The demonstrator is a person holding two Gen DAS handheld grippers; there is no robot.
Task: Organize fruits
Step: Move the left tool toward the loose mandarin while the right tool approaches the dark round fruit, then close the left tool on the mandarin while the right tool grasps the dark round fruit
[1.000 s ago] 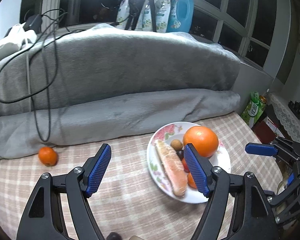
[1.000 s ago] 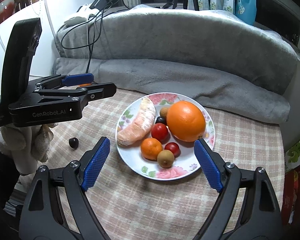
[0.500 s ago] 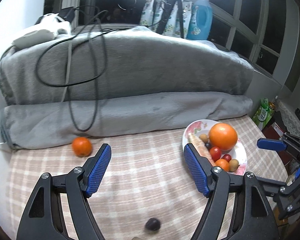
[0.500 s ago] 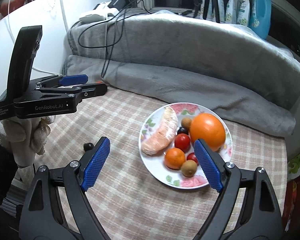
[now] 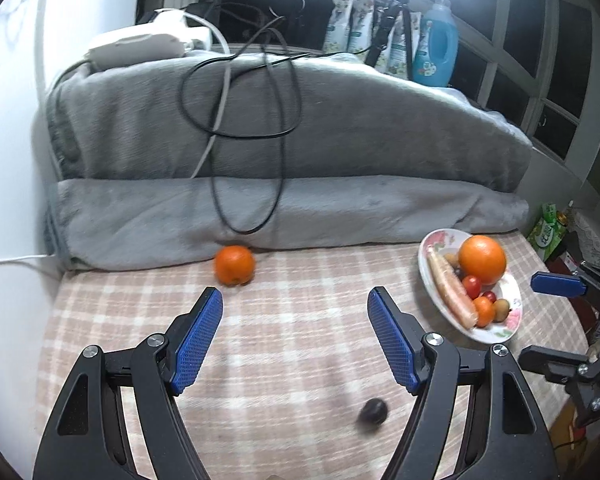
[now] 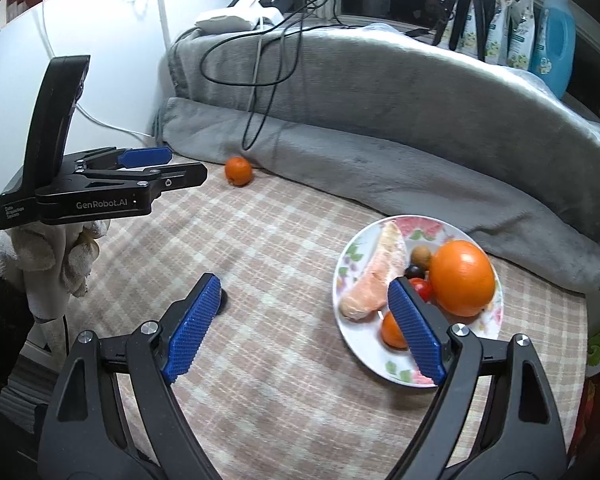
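Note:
A floral plate (image 5: 508, 308) (image 6: 364, 348) on the checked cloth holds a big orange (image 5: 482, 259) (image 6: 463, 278), a peeled pomelo wedge (image 5: 450, 290) (image 6: 378, 276), cherry tomatoes, a small tangerine and small brown fruits. A loose tangerine (image 5: 234, 265) (image 6: 238, 171) lies by the grey blanket's edge. A small dark fruit (image 5: 373, 411) lies on the cloth below my left gripper (image 5: 294, 344), which is open and empty. My right gripper (image 6: 302, 328) is open and empty, its right finger over the plate's near side; the dark fruit is mostly hidden behind its left finger.
A folded grey blanket (image 5: 284, 184) with black and white cables runs along the back. Bottles and pouches stand on the windowsill (image 5: 432, 52). A white wall is at the left; a green carton (image 5: 546, 232) is past the table's right edge.
Both grippers have swung left. The loose tangerine and dark fruit now sit nearer the centre of the left view; the plate has shifted right in both views. Both stay open.

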